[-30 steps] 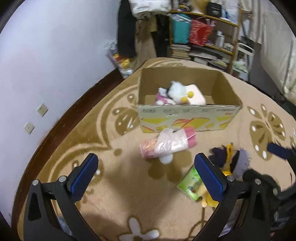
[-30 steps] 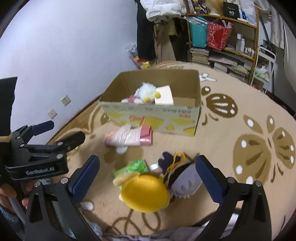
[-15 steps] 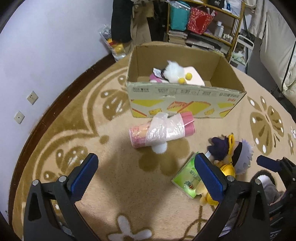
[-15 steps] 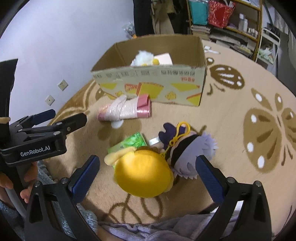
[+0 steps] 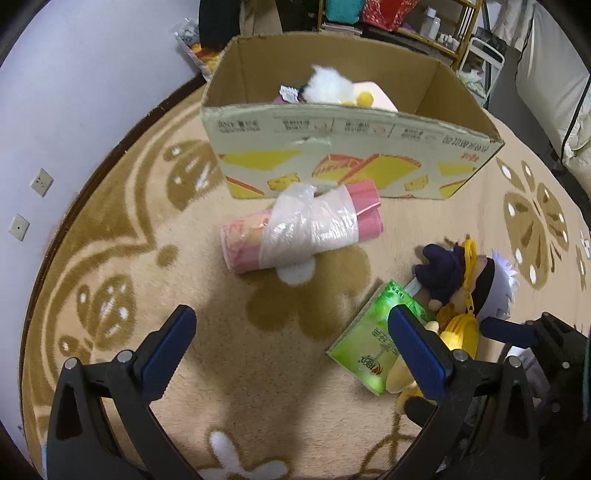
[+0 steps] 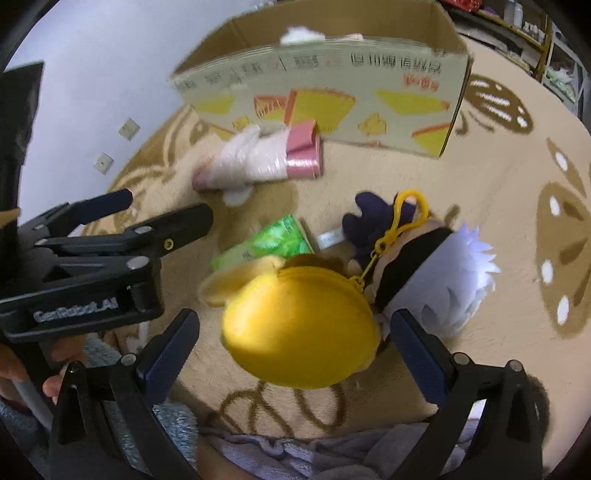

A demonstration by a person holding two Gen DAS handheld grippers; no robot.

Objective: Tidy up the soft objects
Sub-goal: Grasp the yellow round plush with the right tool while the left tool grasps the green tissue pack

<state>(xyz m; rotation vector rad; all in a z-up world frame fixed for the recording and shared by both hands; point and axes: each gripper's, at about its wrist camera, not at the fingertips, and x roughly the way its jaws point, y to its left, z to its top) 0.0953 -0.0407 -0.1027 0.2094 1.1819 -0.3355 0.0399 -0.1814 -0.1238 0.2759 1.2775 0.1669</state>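
Observation:
A cardboard box (image 5: pixel 347 147) with yellow prints stands on the carpet and holds a white plush (image 5: pixel 328 86) and other soft items. A pink roll in plastic wrap (image 5: pixel 303 230) lies in front of it. A green tissue pack (image 5: pixel 373 343), a yellow plush (image 6: pixel 299 325) and a white-haired doll with a yellow clip (image 6: pixel 424 269) lie together. My left gripper (image 5: pixel 291 354) is open above the carpet, near the roll. My right gripper (image 6: pixel 295 354) is open, its jaws on either side of the yellow plush. The left gripper also shows in the right wrist view (image 6: pixel 155 210).
A patterned beige carpet (image 5: pixel 110 258) covers the floor. A white wall with two sockets (image 5: pixel 40 181) runs on the left. Shelves with bags and bottles (image 5: pixel 406 18) stand behind the box. Grey fabric (image 6: pixel 314 450) lies at the bottom edge.
Both grippers have moved forward and down toward the objects. The right gripper now straddles the yellow plush; the box and roll loom larger. Both jaws stay open.

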